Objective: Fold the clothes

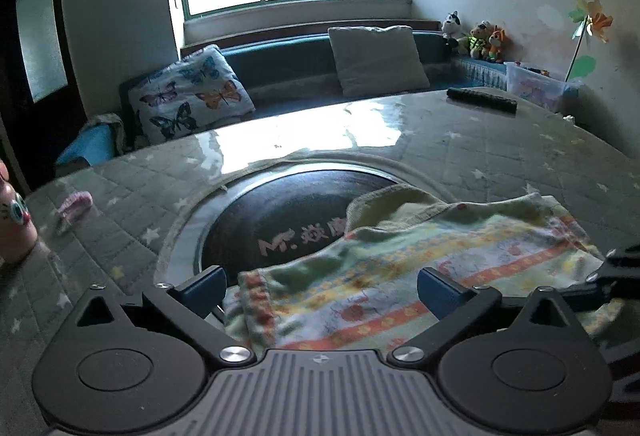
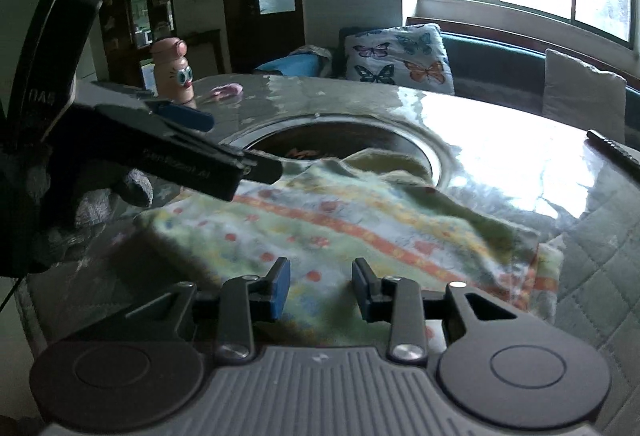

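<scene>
A small pale green garment (image 1: 384,260) with orange, yellow and blue printed bands lies on the table, part of it over a dark round inset (image 1: 288,212). It also shows in the right wrist view (image 2: 352,224), folded over with a ribbed edge at the far side. My left gripper (image 1: 320,288) is open wide, its blue pads either side of the cloth's near left edge, just above it. My right gripper (image 2: 320,288) is open over the garment's near edge, holding nothing. The left gripper (image 2: 224,152) shows at the left of the right wrist view, above the cloth's far left corner.
The table (image 1: 500,156) has a quilted star-print cover under glossy film. On it are a pink bottle with eyes (image 2: 174,72), a small pink object (image 1: 74,206) and a dark remote (image 1: 482,98). A bench with cushions (image 1: 192,96) stands behind.
</scene>
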A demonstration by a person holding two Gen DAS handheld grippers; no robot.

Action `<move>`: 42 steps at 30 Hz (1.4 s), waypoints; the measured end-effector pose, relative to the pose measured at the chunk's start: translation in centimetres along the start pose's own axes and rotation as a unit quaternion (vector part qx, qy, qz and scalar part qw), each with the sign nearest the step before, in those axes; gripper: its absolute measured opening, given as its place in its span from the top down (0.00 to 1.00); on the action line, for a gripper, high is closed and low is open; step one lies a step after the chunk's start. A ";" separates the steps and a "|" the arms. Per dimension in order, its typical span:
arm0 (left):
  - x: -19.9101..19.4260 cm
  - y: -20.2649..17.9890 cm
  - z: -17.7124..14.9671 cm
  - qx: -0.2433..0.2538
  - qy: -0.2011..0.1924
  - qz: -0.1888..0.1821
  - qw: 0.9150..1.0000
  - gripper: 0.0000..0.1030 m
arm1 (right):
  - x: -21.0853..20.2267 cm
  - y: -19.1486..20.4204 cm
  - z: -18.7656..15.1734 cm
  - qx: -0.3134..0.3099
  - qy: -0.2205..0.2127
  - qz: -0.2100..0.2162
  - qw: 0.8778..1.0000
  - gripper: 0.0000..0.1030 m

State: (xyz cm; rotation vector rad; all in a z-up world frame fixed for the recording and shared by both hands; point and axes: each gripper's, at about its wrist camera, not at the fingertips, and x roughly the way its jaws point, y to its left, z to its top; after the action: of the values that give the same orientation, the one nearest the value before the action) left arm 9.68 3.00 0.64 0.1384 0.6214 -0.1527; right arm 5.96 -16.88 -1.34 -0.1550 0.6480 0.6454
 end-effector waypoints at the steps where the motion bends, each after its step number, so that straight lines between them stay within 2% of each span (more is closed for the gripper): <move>1: -0.1 0.0 -0.1 -0.004 0.002 -0.001 1.000 0.00 | 0.0 0.1 -0.2 -0.001 0.001 0.000 1.000 0.67; 4: -0.3 0.2 -0.3 -0.014 0.008 -0.002 1.000 0.00 | -0.4 0.4 -0.4 -0.004 -0.001 -0.002 1.000 0.65; 8: -0.4 0.0 -0.6 -0.022 0.016 0.005 1.000 0.00 | -0.7 0.2 -0.5 0.006 -0.008 -0.003 1.000 0.56; 12: -0.2 -0.3 -1.0 -0.024 0.031 0.014 0.999 0.00 | -0.6 0.2 -0.9 0.013 -0.006 -0.005 1.000 0.55; 13: -0.3 -0.3 -1.1 -0.025 0.032 0.015 0.999 0.00 | -0.7 0.2 -0.9 0.015 -0.008 -0.004 1.000 0.52; 16: -0.6 -0.1 -1.2 -0.031 0.032 0.014 0.999 0.00 | -0.9 0.1 -0.9 0.020 -0.010 -0.003 1.000 0.47; 21: -1.1 0.2 -1.4 -0.045 0.034 0.012 0.998 0.00 | -0.9 0.1 -1.2 0.025 -0.010 -0.005 1.000 0.45; 26: -1.6 0.5 -1.6 -0.051 0.033 0.012 0.998 0.00 | -0.9 0.4 -1.5 0.023 -0.010 -0.005 1.000 0.35; 33: -2.5 1.9 -1.9 -0.075 0.029 0.007 0.997 0.00 | -1.0 1.0 -1.5 0.016 -0.009 -0.013 1.000 0.35; 35: -2.7 2.4 -2.0 -0.085 0.027 0.004 0.996 0.00 | -1.1 1.0 -1.4 0.017 -0.008 -0.015 1.000 0.32; 42: -3.1 3.7 -2.9 -0.098 0.032 0.024 0.994 0.00 | -1.5 1.3 -1.2 0.018 -0.013 -0.015 1.000 0.31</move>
State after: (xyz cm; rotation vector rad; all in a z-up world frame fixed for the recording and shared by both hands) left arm 6.22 7.42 0.42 -0.0322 0.6935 -0.0411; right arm 3.69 -17.02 -1.33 -0.1222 0.6307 0.6058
